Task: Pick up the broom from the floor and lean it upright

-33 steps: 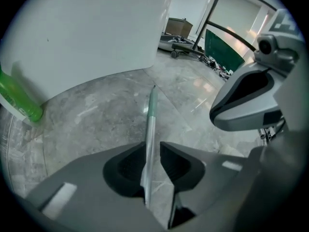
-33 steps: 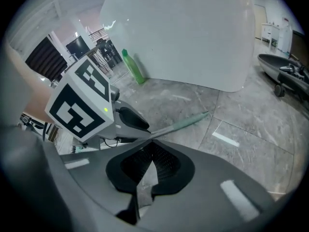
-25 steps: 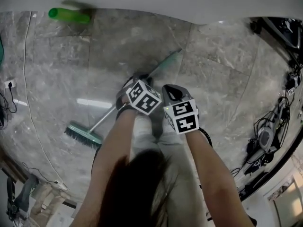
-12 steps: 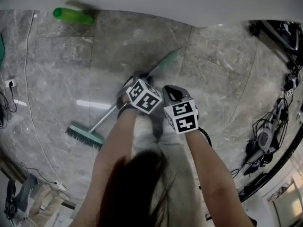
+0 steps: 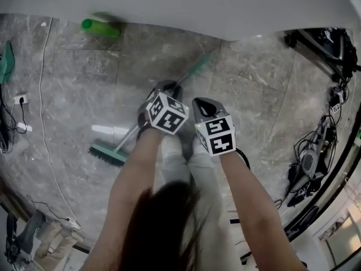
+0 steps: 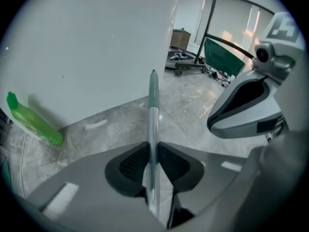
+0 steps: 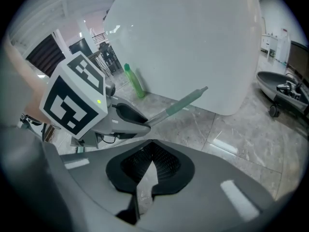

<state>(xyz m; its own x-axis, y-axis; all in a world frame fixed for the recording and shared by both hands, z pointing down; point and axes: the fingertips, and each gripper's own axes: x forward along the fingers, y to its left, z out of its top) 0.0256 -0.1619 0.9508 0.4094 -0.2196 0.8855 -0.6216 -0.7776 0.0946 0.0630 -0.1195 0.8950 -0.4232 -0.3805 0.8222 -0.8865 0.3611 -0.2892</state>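
The left hand-held gripper [image 6: 153, 151] is pinching the broom [image 5: 125, 140] on its metal handle, both pads pressed flat against the shaft. From those jaws the handle runs straight out ahead, along the line the gripper points. Its green grip end [image 6: 153, 88] aims at the foot of the white wall [image 6: 96, 42]. The rest of the shaft runs back under the gripper, down to the green brush head [image 5: 107, 154], which sits low by the marble floor [image 5: 73, 95]. I can't tell whether the bristles touch it.

The right hand-held gripper [image 7: 150, 151] has its pads pressed together with nothing between them. It sits just beside the left one, on its right. From there the green end of the handle lies ahead and slightly to its left, sticking out beyond the left gripper's nose.

So the broom's long axis lies at a slant, with the brush head behind and below the left gripper and the grip ahead of it toward the wall. To lean it upright, I'd say the grip end has to swing up and tip onto that wall while the head stays down. The empty right gripper looks the nearer one to steady the upper handle. A green bottle [image 5: 100, 27] lies at the wall's base, well off to the left of both.
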